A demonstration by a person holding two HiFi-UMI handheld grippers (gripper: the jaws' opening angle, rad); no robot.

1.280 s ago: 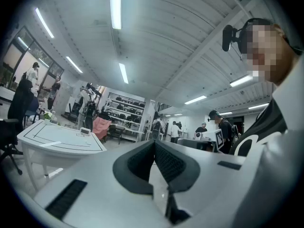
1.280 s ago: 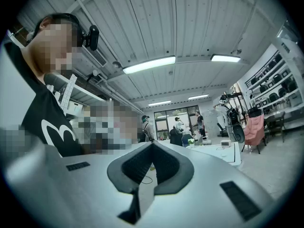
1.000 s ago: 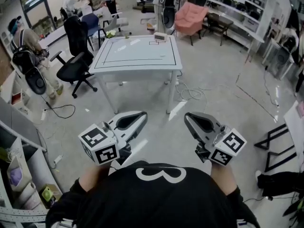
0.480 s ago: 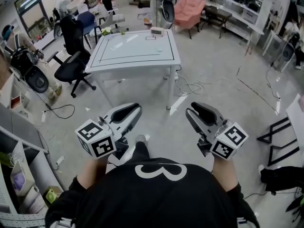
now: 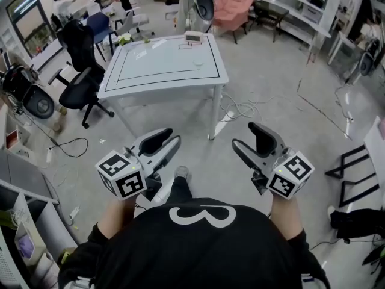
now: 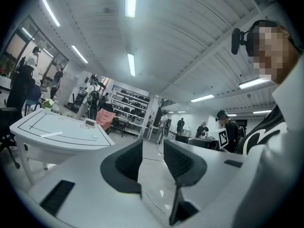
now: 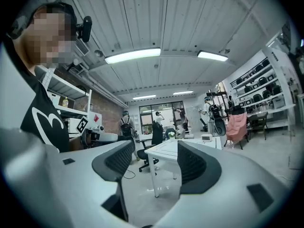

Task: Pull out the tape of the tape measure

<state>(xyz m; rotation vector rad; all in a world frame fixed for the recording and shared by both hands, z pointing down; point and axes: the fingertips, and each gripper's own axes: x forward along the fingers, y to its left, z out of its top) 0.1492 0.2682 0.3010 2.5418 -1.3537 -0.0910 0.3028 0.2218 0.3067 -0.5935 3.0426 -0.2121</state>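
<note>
As my left gripper and right gripper have just been opening, both empty, a white table stands ahead, black chair beside it.

A white surface on thin legs stood out on the grey floor. It had a black line drawn round its top. A small pale box sat at its far edge. A black office chair stood just beside its left side, and a blue chair was behind that one. A pink armchair was past the far end. White cables lay in loops on the floor near the front right leg. Shelves ran along the far right wall. A big round black thing stood well off to the left. A person in white was far away at the back left. Long lights shone on the ceiling.
</note>
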